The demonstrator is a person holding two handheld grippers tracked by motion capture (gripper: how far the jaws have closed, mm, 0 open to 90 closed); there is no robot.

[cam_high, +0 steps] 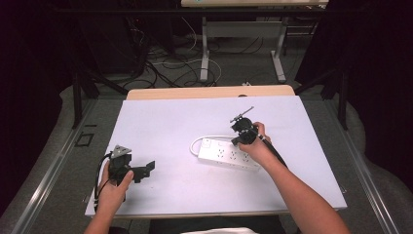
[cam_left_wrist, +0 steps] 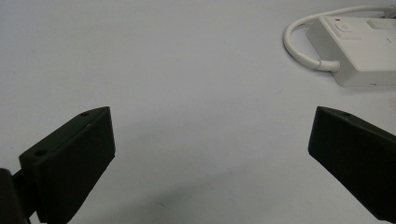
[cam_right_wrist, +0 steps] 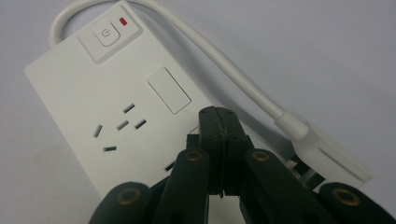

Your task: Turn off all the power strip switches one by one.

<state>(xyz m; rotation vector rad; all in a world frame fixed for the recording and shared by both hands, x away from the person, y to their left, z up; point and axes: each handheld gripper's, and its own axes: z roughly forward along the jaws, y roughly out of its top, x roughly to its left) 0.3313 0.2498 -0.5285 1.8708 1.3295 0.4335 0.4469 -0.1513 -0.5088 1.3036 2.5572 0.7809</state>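
Observation:
A white power strip (cam_high: pixel 226 155) lies on the white table (cam_high: pixel 165 122), right of centre. In the right gripper view the strip (cam_right_wrist: pixel 88 93) shows its switch with a red light, and its white cable (cam_right_wrist: pixel 224 65) loops round to a white plug (cam_right_wrist: pixel 327 156) lying beside it. My right gripper (cam_right_wrist: pixel 219 114) is shut with nothing between its jaws, its tips just over the strip's top face near the plug; from above, the right gripper (cam_high: pixel 239 139) hovers at the strip's far edge. My left gripper (cam_left_wrist: pixel 210 126) stands open over bare table, well left of the strip (cam_left_wrist: pixel 364 51).
The left gripper (cam_high: pixel 145 169) sits near the table's front left corner. Beyond the far edge is a floor with tangled cables (cam_high: pixel 165 68) and another table's legs (cam_high: pixel 204 58). Dark curtains hang on both sides.

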